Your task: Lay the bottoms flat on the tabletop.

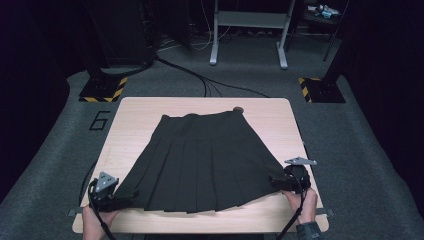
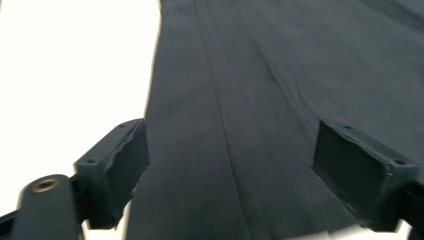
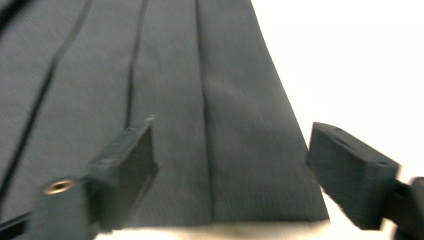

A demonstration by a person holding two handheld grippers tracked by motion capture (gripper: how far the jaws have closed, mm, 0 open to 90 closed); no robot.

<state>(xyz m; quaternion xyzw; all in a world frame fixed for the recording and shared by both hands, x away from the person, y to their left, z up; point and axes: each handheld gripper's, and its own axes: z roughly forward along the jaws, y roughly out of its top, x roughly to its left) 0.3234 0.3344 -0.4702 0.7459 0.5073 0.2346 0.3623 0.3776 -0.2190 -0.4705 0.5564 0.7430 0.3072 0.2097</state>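
Plain black pleated fabric skirt [image 1: 202,160] on light pinkish-tan wooden table [image 1: 135,117], grey carpet floor [image 1: 55,145], yellow-black striped stand bases [image 1: 104,90].

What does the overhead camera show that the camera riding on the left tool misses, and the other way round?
High view alone: the whole wooden table, the grey carpet, a yellow-black striped base, a person's hands, and the right tool at the skirt's hem corner. Left gripper view alone: the left tool up close, jaws spread wide over the hem, pleat folds sharp. Both share: the dark pleated skirt lying flat.
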